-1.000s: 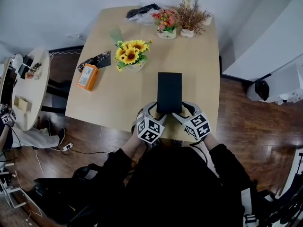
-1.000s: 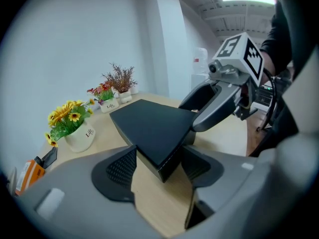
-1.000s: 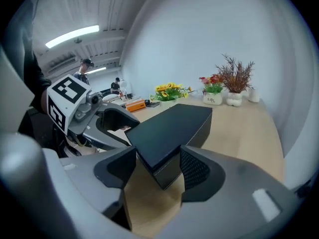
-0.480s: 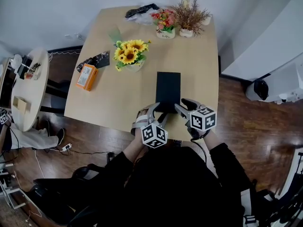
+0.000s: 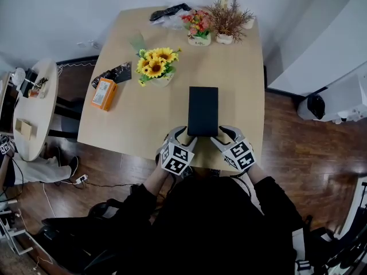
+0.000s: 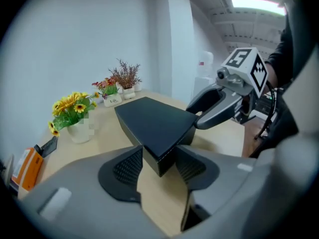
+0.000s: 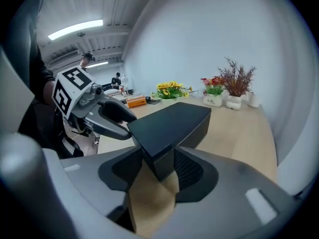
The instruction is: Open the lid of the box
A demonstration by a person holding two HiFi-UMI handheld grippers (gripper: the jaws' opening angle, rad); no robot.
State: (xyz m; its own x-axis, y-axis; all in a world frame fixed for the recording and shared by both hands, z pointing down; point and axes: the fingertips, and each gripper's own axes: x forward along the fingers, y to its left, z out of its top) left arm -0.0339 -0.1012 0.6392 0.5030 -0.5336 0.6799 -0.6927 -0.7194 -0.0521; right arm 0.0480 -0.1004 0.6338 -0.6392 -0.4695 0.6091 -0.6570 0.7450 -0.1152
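A closed black box (image 5: 203, 110) lies lengthwise on the wooden table (image 5: 241, 79), near its front edge. My left gripper (image 5: 188, 137) straddles the box's near left corner. In the left gripper view that corner (image 6: 158, 153) sits wedged between the pads of the left gripper (image 6: 158, 162); the jaws have just been closing onto it. My right gripper (image 5: 219, 136) straddles the near right corner. In the right gripper view the box (image 7: 172, 121) has that corner touching both pads of the right gripper (image 7: 158, 166), whose jaws have just been opening slightly. The lid is down.
A sunflower vase (image 5: 156, 69) stands left of the box's far end. An orange carton (image 5: 104, 93) and a black packet (image 5: 114, 73) lie near the left edge. Two small flower pots (image 5: 199, 28) and a dark bag (image 5: 169, 13) sit at the far edge. A round side table (image 5: 34, 110) stands left.
Half a second ago both grippers sat drawn back from the box, the right one out to the right. Both are now at the near corners. The box has not moved.
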